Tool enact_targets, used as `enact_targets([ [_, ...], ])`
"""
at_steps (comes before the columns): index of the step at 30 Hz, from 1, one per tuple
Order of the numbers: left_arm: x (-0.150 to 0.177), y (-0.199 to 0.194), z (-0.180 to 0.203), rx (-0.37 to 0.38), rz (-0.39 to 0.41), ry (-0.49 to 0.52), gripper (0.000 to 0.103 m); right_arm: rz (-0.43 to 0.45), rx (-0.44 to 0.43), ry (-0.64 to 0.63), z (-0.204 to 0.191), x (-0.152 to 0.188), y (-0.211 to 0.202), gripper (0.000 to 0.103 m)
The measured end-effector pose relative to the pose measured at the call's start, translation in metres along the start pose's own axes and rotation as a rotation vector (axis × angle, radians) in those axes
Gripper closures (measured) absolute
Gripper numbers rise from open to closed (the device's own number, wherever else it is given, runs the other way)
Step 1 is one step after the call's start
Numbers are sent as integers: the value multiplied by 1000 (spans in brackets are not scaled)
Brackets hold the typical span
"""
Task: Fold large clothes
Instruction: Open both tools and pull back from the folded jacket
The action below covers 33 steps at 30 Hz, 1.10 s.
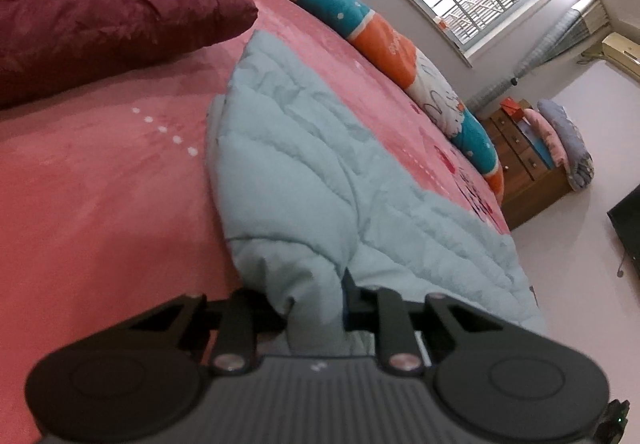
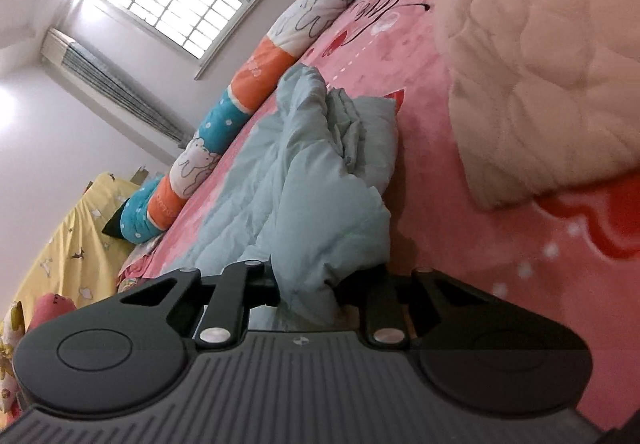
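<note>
Left tool and right tool both clamped, angled downward.

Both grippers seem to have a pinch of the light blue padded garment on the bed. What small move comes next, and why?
Probably lift both ends together and carry them over toward the far edge. The left gripper and right gripper each clamp a bunch of the light blue garment, whose far part lies crumpled on the pink bedspread.

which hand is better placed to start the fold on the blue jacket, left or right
Neither clearly: both already pinch the jacket. The left gripper holds a flat, smooth edge, while the right gripper holds a bunched, crumpled part. So probably the left could lead, with the right following.
</note>
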<state>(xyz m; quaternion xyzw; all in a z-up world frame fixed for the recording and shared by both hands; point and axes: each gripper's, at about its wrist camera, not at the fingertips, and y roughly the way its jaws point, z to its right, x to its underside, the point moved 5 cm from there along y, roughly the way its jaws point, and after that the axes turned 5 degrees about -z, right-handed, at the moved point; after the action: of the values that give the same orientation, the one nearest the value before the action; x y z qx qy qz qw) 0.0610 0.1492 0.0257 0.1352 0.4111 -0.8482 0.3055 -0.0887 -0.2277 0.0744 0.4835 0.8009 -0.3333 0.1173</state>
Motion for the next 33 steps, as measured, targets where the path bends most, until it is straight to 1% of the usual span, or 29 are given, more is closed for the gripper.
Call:
enact_targets([
  [3, 12, -19, 1, 0, -23, -1, 85, -5, 15, -3, -6, 11, -22, 79],
  [9, 56, -62, 3, 0, -97, 10, 85, -1, 25, 23, -8, 34, -75, 79],
  [12, 78, -78, 2, -9, -132, 19, 84, -3, 38, 58, -1, 46, -99, 79],
  [15, 94, -81, -1, -33, -150, 57, 79, -26, 77, 90, 10, 59, -115, 79],
  [17, 102, -82, 1, -68, -145, 110, 74, -44, 105, 108, 14, 60, -111, 76],
  [18, 104, -84, 2, -79, -139, 130, 72, -50, 119, 104, 16, 62, -112, 72],
  [19, 105, -86, 2, -94, -130, 139, 67, -50, 136, 96, 17, 62, -114, 65],
  [20, 105, -89, 3, -104, -122, 147, 64, -45, 153, 91, 18, 61, -117, 63],
  [21, 103, -93, 7, -109, -115, 166, 63, -34, 169, 91, 19, 61, -120, 58],
  [22, 102, -98, 10, -121, -106, 193, 58, -17, 179, 94, 17, 59, -119, 51],
  [23, 102, -103, 13, -140, -96, 217, 49, 3, 190, 91, 19, 59, -123, 49],
  [24, 101, -110, 14, -158, -83, 236, 45, 25, 210, 80, 18, 57, -127, 44],
  [25, 101, -118, 14, -170, -63, 249, 42, 49, 231, 64, 17, 55, -131, 36],
  [26, 100, -126, 16, -179, -44, 261, 39, 76, 249, 44, 16, 53, -133, 34],
  [27, 101, -134, 15, -191, -30, 275, 37, 107, 268, 14, 12, 51, -137, 28],
  [28, 101, -142, 16, -208, -15, 293, 32, 141, 287, -23, 8, 48, -141, 18],
  [30, 102, -156, 19, -231, 22, 331, 30, 203, 309, -101, -3, 45, -147, 6],
  [32, 99, -164, 22, -228, 54, 353, 29, 264, 311, -182, -16, 42, -150, 5],
  [33, 98, -166, 23, -216, 62, 349, 29, 283, 298, -219, -21, 42, -150, 4],
])
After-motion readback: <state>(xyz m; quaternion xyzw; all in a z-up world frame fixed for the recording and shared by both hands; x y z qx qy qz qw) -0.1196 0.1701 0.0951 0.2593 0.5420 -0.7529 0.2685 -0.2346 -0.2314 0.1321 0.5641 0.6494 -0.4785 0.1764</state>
